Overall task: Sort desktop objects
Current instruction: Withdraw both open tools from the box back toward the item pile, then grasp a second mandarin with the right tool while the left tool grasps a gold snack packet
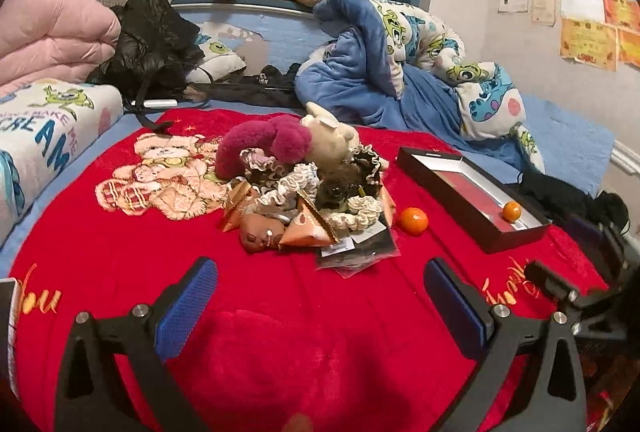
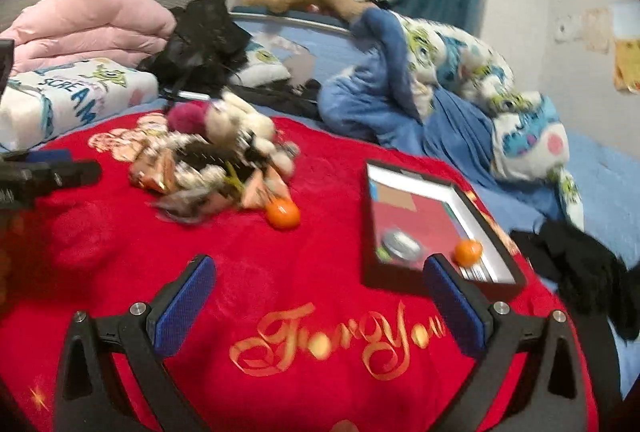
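A pile of small things [image 1: 304,200] lies on the red blanket [image 1: 280,312]: plush toys, lace scrunchies, orange triangular packets and a black packet. A loose orange [image 1: 413,221] sits just right of the pile. A black box [image 1: 472,196] holds a second orange [image 1: 511,211]. My left gripper [image 1: 320,308] is open and empty, above the blanket short of the pile. In the right wrist view my right gripper [image 2: 320,304] is open and empty, with the loose orange [image 2: 282,213] ahead, the pile [image 2: 216,172] to its left and the box [image 2: 436,232] with its orange [image 2: 468,252] at front right.
Behind the blanket lie a blue patterned quilt [image 1: 400,72], a black jacket [image 1: 152,44], a folded pink quilt [image 1: 52,32] and black cloth [image 2: 580,272] at the right. The other gripper [image 1: 576,296] shows at the right edge of the left wrist view.
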`<state>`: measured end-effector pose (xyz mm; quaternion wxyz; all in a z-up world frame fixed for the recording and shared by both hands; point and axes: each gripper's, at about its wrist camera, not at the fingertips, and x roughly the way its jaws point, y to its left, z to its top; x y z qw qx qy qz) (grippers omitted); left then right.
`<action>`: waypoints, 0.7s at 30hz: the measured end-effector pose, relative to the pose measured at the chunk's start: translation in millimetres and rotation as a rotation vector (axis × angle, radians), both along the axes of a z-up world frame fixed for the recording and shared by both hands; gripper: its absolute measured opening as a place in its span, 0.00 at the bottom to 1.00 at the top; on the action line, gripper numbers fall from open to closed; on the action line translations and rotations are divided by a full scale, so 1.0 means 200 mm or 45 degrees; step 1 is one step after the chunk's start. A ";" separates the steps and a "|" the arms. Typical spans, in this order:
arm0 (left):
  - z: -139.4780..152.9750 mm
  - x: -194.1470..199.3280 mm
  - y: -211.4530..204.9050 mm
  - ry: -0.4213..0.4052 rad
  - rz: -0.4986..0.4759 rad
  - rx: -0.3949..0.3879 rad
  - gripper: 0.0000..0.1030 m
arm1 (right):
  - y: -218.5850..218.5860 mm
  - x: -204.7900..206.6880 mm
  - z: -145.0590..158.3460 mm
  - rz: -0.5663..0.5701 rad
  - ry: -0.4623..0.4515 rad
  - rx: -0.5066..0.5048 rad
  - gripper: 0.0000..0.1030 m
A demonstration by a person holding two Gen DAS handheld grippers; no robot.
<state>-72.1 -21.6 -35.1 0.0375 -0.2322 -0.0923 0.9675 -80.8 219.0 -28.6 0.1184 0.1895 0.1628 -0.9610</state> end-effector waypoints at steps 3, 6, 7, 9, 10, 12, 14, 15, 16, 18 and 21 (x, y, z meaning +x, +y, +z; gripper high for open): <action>0.01 -0.02 0.00 -0.002 -0.010 -0.021 1.00 | -0.06 -0.05 0.08 0.064 -0.033 -0.076 1.00; 0.03 -0.07 0.01 0.000 -0.005 -0.047 1.00 | -0.10 -0.15 0.19 0.137 -0.103 -0.292 1.00; 0.03 -0.08 0.00 -0.001 -0.002 -0.049 1.00 | -0.11 -0.19 0.22 0.156 -0.112 -0.360 1.00; 0.03 -0.13 0.00 -0.015 0.000 -0.054 1.00 | -0.15 -0.25 0.27 0.175 -0.088 -0.438 1.00; 0.02 -0.15 0.00 -0.021 -0.002 -0.052 1.00 | -0.18 -0.27 0.28 0.180 -0.075 -0.449 1.00; 0.01 -0.20 0.00 -0.045 -0.008 -0.042 1.00 | -0.23 -0.34 0.28 0.149 -0.050 -0.430 1.00; -0.01 -0.25 0.00 -0.069 -0.015 -0.032 1.00 | -0.26 -0.40 0.25 0.123 -0.031 -0.422 1.00; -0.01 -0.27 0.00 -0.075 -0.020 -0.033 1.00 | -0.26 -0.43 0.23 0.116 -0.033 -0.435 1.00; -0.02 -0.30 0.00 -0.083 -0.026 -0.042 1.00 | -0.26 -0.47 0.21 0.121 -0.051 -0.455 1.00; -0.02 -0.35 0.02 -0.096 -0.016 -0.082 1.00 | -0.25 -0.53 0.16 0.145 -0.115 -0.497 1.00; -0.04 -0.43 0.03 -0.110 -0.011 -0.107 1.00 | -0.23 -0.61 0.09 0.160 -0.179 -0.521 1.00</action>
